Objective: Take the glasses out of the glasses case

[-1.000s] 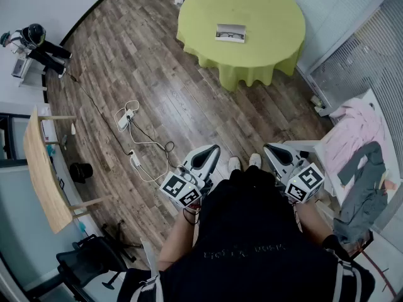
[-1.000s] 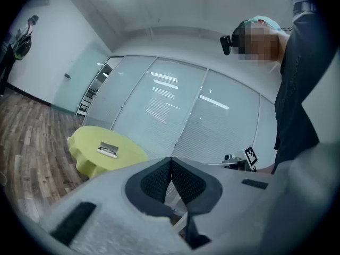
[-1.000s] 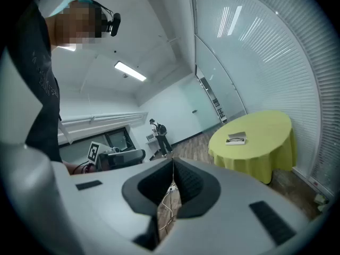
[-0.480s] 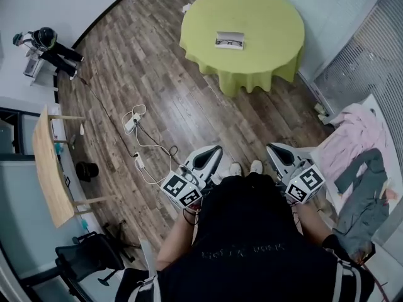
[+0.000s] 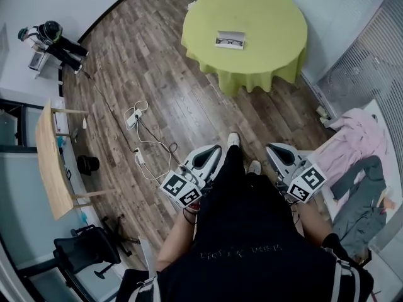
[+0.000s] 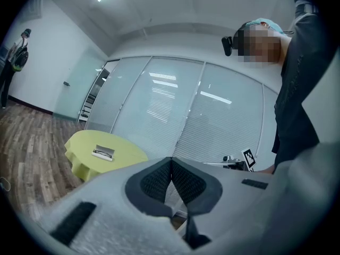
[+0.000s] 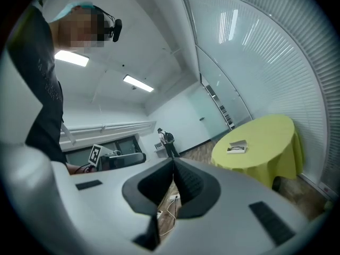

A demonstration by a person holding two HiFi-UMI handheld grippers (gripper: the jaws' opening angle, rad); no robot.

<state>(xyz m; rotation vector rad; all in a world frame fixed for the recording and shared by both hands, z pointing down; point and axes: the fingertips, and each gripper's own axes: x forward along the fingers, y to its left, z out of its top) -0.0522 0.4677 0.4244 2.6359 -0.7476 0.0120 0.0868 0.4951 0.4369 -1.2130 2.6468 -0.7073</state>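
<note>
Far across the brown wooden floor (image 5: 170, 87), a round bench under a yellow-green cloth (image 5: 271, 11). On top of it, near the middle, a small white glasses case (image 5: 234, 34) with its inside showing and dark glasses (image 5: 230, 41) lying in it. Same case, small and far off, in the left gripper view (image 6: 103, 153) and in the right gripper view (image 7: 237, 146). Down near the body in black clothes, well apart from the bench, the left gripper (image 5: 213, 151) and the right gripper (image 5: 271, 148), both pointing toward the far bench. Left fingers (image 6: 154, 182) pressed together, with nothing between them. Right fingers (image 7: 154, 182) pressed together the same way, holding nothing. Between the two grippers, two white shoes (image 5: 233, 141) on the floor, one a step farther than the other. To the left of the grippers, a white power strip with a thin cable (image 5: 132, 118) snaking over the boards. At the right edge, a pink cloth (image 5: 356, 134) and grey clothes (image 5: 362, 197) spread out flat. At the near left, a black office chair (image 5: 85, 253), and beside it a long wooden board on legs (image 5: 47, 168).
</note>
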